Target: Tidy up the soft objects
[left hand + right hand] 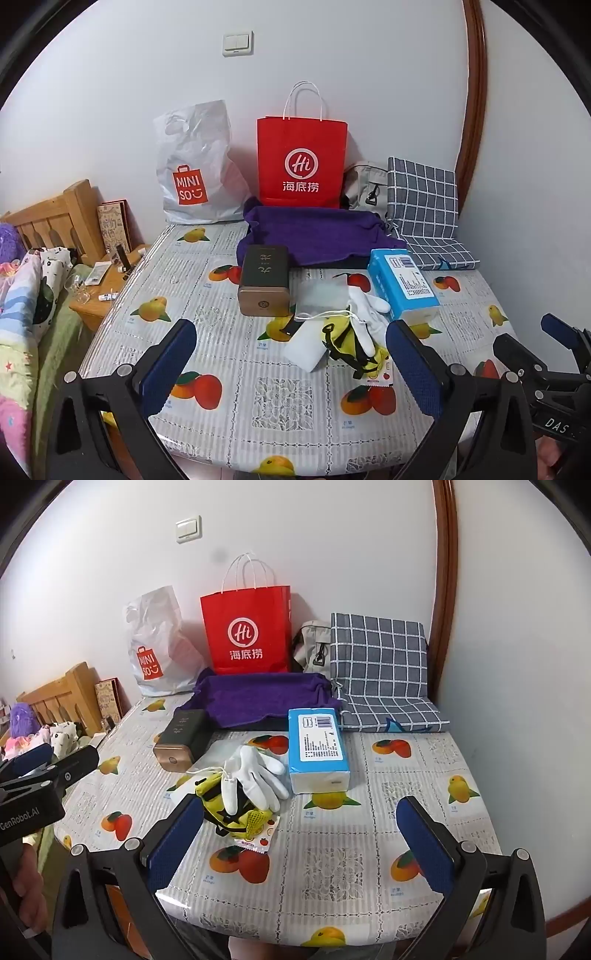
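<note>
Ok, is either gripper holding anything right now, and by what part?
Nothing is held. The left gripper and right gripper both hover with jaws wide open above the table, short of the white glove.

A table [424, 775] in a fruit-print cover carries everything. On it lie white gloves [258, 775], a tissue pack [317, 746], a dark box [181, 738] and a purple cloth [266, 698]. A red bag [247, 631] stands at the back.

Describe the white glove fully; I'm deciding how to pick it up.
The white glove looks like thin knit fabric, limp and flat, all five fingers spread and pointing roughly toward the camera. It lies near the table's middle, draped over a yellow mesh item with black straps. A white cord runs beside it. The blue tissue pack sits just to its right, seemingly not touching. Neither tool touches it.
</note>
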{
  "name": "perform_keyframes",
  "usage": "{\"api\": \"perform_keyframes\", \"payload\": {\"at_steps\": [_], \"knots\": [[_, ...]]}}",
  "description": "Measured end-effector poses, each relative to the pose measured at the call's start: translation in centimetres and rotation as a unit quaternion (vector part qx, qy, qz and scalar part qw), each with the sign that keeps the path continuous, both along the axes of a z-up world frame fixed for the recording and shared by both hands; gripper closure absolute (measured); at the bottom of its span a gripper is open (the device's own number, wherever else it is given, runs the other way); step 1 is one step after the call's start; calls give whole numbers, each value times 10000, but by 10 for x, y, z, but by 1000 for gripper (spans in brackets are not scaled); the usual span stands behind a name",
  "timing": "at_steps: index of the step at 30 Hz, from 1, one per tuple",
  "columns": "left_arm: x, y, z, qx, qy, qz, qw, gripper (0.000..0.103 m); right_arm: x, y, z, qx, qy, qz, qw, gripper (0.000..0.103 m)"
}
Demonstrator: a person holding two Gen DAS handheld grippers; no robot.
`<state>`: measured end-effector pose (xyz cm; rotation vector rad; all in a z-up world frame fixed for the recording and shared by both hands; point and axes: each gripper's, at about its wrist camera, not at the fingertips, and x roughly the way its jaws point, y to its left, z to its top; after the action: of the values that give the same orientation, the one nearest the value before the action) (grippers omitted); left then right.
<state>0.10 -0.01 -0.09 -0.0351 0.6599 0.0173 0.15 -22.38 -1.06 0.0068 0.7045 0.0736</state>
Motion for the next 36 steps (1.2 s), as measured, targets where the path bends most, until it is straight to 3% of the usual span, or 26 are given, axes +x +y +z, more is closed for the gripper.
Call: {"api": "perform_keyframes", "payload": {"at_steps": [36], "knots": [[-8, 0, 1, 56, 24, 25, 10000, 0, -10, -2, 3, 53, -56, -4, 10000, 0]]}}
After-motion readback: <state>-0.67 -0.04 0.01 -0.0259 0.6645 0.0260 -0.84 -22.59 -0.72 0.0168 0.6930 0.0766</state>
